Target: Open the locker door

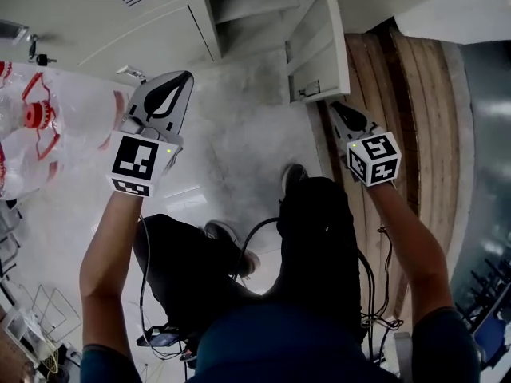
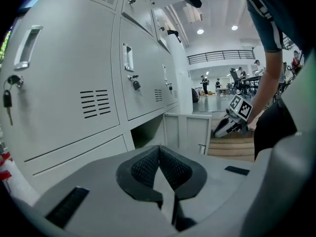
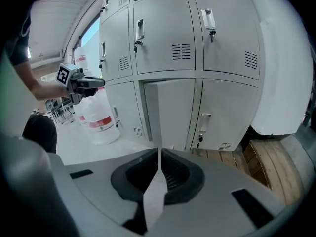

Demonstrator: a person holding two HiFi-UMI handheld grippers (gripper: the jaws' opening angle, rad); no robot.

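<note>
From the head view: shows the locker door (image 1: 319,42) already swung out from its bottom-row compartment (image 1: 247,22), a boxy sheet-metal panel painted pale grey; puts the right gripper (image 1: 338,112) just beside the door's free corner, touching or not impossible to tell; finds the left gripper (image 1: 184,80) well apart, over a mottled concrete floor (image 1: 239,110), with rough wooden planks (image 1: 407,110) off right. From the left gripper view: shows ribbed black pads (image 2: 143,167) pressed together on nothing; beyond, smooth locker fronts (image 2: 64,83) with vent slits (image 2: 96,103) and a key (image 2: 7,101) dangling from a lock. From the right gripper view: shows jaws likewise closed and empty, with the door nearly edge-on straight ahead and a pale plastic jug (image 3: 98,117) with a red band off left. Reads as the opening step all but done; calls next, probably, only for backing clear, or a nudge wider without catching the thin metal edge.
</note>
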